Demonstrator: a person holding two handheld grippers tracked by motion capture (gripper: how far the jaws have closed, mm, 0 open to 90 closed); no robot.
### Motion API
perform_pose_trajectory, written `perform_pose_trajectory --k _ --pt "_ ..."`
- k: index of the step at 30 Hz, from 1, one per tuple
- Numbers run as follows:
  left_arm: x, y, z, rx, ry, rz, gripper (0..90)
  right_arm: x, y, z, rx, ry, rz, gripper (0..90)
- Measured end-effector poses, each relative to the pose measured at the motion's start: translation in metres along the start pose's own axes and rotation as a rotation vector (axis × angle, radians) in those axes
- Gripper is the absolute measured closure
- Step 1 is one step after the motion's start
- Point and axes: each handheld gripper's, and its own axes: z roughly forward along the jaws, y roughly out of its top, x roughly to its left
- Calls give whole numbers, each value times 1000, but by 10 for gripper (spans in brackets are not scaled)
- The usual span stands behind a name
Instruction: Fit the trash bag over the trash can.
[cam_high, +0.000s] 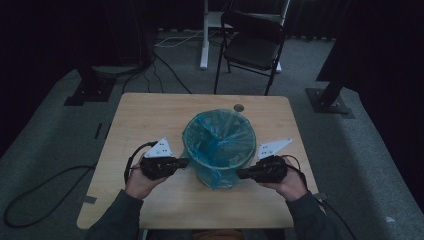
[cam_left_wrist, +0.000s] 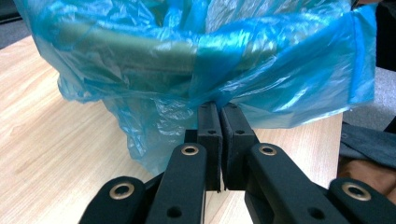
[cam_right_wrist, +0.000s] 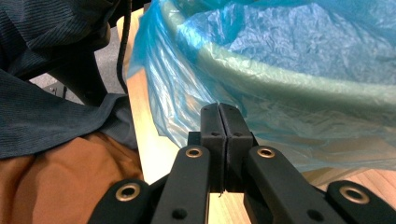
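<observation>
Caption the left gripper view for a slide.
Left gripper shut on the blue bin bag just below the bin's green rim, over the wooden table.

Blue bag (cam_high: 218, 142) lines round bin (cam_left_wrist: 140, 49), upright, mid table; thin, crinkly, edge folded over rim, hanging down outside.

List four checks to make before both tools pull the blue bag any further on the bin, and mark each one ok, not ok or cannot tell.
1. Left tool pinching the bag: ok, jaws shut on a gathered fold of film.
2. Right tool pinching the bag: ok, jaws shut at the film below the rim.
3. Bin upright on the table: ok.
4. Bag folded over the rim all round: cannot tell, the far side is too dark.
</observation>
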Motion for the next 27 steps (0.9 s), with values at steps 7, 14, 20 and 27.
perform_pose_trajectory --k 7,14,20,27 --pt "5 -8 7 22 -3 -25 873 -4 -4 2 7 -2 15 896" --pt "9 -14 19 49 -13 -43 864 -9 -8 4 12 -1 31 896" --pt "13 -20 27 67 -19 -64 863 -16 -14 9 26 0 54 896" --pt "17 -22 33 82 -20 -74 868 -23 -19 12 34 2 79 896"
